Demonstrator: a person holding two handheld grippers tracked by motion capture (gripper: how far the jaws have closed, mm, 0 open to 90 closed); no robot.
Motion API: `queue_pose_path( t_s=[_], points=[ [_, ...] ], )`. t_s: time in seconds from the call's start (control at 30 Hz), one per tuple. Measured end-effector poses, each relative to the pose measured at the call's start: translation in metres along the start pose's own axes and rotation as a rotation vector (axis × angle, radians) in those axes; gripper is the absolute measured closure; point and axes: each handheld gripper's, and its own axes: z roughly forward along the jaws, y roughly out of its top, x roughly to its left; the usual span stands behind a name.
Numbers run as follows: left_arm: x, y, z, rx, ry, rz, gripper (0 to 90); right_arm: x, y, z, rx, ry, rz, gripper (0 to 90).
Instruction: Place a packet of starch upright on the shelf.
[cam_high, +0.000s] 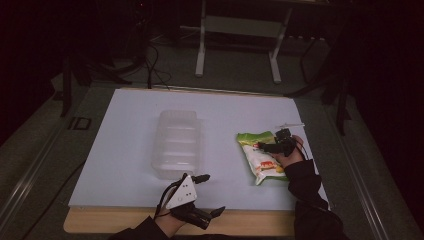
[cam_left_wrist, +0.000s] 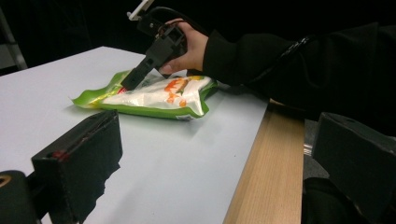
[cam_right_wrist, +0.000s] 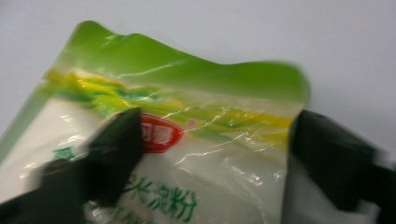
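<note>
A: Left to right, quick. Left gripper (cam_high: 214, 194) first?

B: Parked at the near edge of the white table (cam_high: 125, 115), jaws spread wide, nothing between them. In its own view the jaws point at the bag, so I'd guess it's waiting its turn, clear of the other hand's path.

A: Container?

B: Clear plastic tub (cam_high: 177, 143), mid-table, just beyond the left gripper, long side running away from the person. Looks empty, I see only its ribbed bottom. Probably where the bag goes, that's a guess.

A: Bag?

B: Green and white snack bag (cam_high: 260, 156) lying flat, right of the tub and apart from it, near the right edge. Sealed as far as I can tell.

A: Right gripper?

B: Right gripper (cam_high: 263, 147) down over the bag's top end, tilted from the right. The jaws straddle the bag's width in the right gripper view, fairly open, one over the red logo (cam_right_wrist: 159, 133). Can't tell whether the pads press yet; not lifted.
</note>
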Motion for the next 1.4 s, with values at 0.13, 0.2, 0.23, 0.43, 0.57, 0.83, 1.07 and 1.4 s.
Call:
queue_pose_path(
  t_s=[0.13,0.2,0.23,0.43,0.57,0.83,1.07,1.4],
  points=[
    [0.0,0.0,0.001,0.004,-0.002,-0.002,2.3,0.008,0.004,-0.002,0.041,-0.013,-0.007,48.6],
    [-0.001,0.0,0.001,0.007,-0.002,0.001,2.3,0.01,0.005,-0.004,0.057,-0.027,0.003,62.6],
    [-0.002,0.0,0.001,0.007,-0.004,0.002,2.3,0.01,0.005,-0.004,0.061,-0.028,0.0,65.8],
    [-0.001,0.001,0.001,-0.001,-0.002,-0.006,2.3,0.017,0.008,-0.011,0.068,-0.046,-0.022,82.6],
    [0.001,0.001,0.0,-0.006,0.005,-0.01,2.3,0.021,0.01,-0.018,0.053,-0.041,-0.046,84.9],
    [0.001,0.001,-0.001,-0.017,-0.001,-0.022,2.3,0.038,0.02,-0.046,-0.031,-0.008,-0.086,86.4],
    [0.001,0.002,-0.001,-0.007,0.019,-0.017,2.3,0.055,0.021,-0.077,-0.096,0.037,-0.134,87.0],
    [0.005,0.006,-0.002,-0.019,0.057,-0.034,2.4,0.077,0.015,-0.132,-0.213,0.144,-0.158,87.4]
  ],
)
